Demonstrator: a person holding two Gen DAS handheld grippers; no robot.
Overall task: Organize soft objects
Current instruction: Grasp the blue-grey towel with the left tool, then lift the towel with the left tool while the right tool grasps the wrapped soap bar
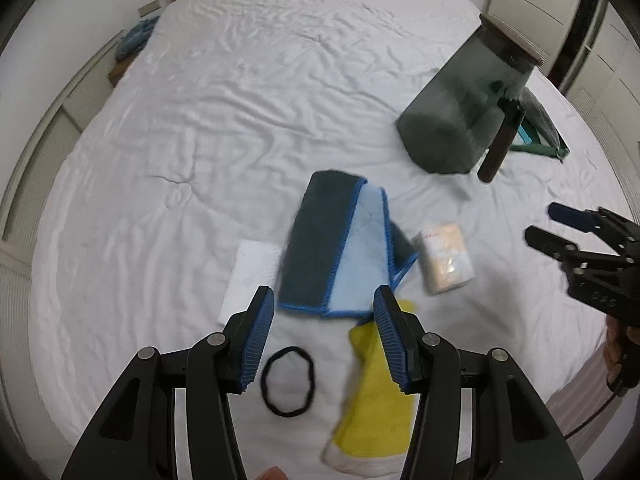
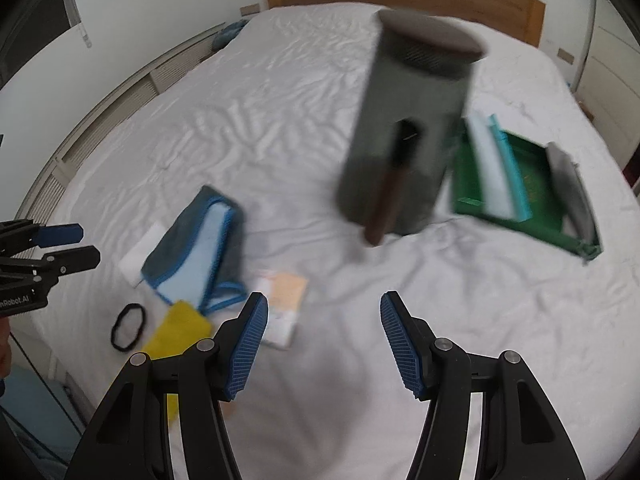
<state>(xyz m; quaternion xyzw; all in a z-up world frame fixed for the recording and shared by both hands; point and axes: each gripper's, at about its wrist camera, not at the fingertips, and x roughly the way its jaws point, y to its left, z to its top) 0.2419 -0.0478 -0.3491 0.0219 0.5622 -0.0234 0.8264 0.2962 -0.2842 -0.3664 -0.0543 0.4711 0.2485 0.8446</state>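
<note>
On the near part of the bed (image 1: pixel 200 120), the blue cloth (image 1: pixel 340 248) lies flat, ready to grab. The left tool (image 1: pixel 324 336) hangs above it, fingers apart, and the right tool (image 2: pixel 324 340) is apart too, both holding nothing.

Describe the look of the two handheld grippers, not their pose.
Both the left gripper and right gripper share matte black, angular linkage frames with silver pivot bolts. Their fingers carry blue ribbed pads. White lettering shows on the bodies in the opposite views. No sleeves visible.
</note>
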